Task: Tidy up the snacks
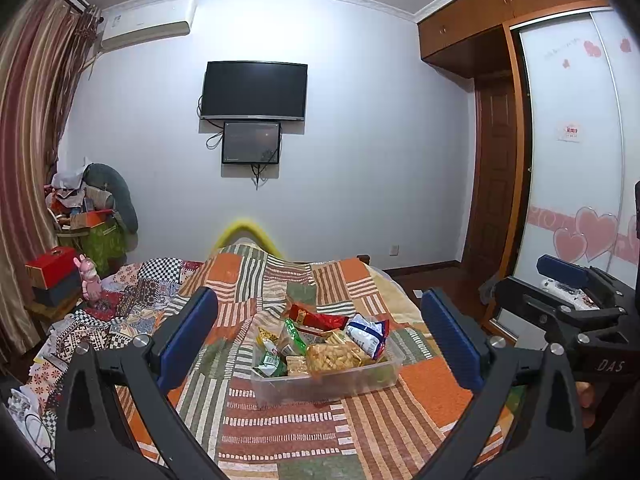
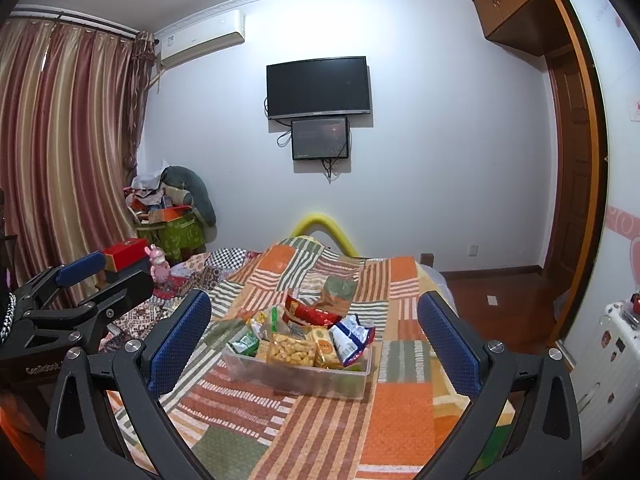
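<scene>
A clear plastic bin (image 1: 332, 384) full of snack packets sits on the patchwork bedspread; it also shows in the right wrist view (image 2: 304, 380). In it lie a red packet (image 1: 320, 317), a blue-and-white bag (image 1: 370, 334), a clear bag of yellow snacks (image 1: 334, 356) and green packets (image 1: 270, 364). My left gripper (image 1: 320, 332) is open and empty, held above the bed short of the bin. My right gripper (image 2: 316, 332) is open and empty, also short of the bin. Each gripper shows at the edge of the other's view.
The bed (image 1: 280, 432) is covered by an orange, green and striped quilt. Boxes and a pink toy (image 1: 90, 280) stand at the left. A wardrobe (image 1: 576, 160) and a door are on the right. A TV (image 1: 254, 90) hangs on the far wall.
</scene>
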Available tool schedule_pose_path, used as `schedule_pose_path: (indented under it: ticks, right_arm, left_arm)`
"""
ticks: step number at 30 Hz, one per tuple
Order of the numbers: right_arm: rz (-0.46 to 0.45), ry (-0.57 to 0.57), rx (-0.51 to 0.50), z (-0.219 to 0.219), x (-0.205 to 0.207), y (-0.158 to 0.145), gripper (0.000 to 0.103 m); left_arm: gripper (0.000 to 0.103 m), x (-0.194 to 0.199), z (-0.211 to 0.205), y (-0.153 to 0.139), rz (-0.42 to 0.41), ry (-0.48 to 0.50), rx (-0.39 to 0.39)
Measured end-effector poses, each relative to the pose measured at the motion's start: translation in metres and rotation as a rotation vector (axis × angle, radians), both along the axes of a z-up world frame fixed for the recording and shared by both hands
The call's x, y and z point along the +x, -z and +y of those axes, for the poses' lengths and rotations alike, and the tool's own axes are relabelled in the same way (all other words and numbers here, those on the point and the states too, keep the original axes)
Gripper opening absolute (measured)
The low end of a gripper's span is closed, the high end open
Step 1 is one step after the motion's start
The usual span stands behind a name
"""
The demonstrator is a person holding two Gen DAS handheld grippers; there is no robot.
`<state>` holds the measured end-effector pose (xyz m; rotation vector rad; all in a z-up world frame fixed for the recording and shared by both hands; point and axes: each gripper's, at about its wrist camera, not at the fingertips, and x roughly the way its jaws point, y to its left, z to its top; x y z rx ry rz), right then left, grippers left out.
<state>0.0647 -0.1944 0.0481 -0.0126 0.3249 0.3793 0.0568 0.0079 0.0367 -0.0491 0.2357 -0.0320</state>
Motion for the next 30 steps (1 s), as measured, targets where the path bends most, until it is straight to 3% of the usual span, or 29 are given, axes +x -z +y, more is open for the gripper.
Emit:
schedule_pose_path:
  ticks: [30]
  right_arm:
    - [0.003,0.006,0.004,0.001,-0.0011,-0.0032,0.103]
  left_arm:
    - [0.103,-0.002,-0.0047,0.0019,0.009,0.038,-0.015]
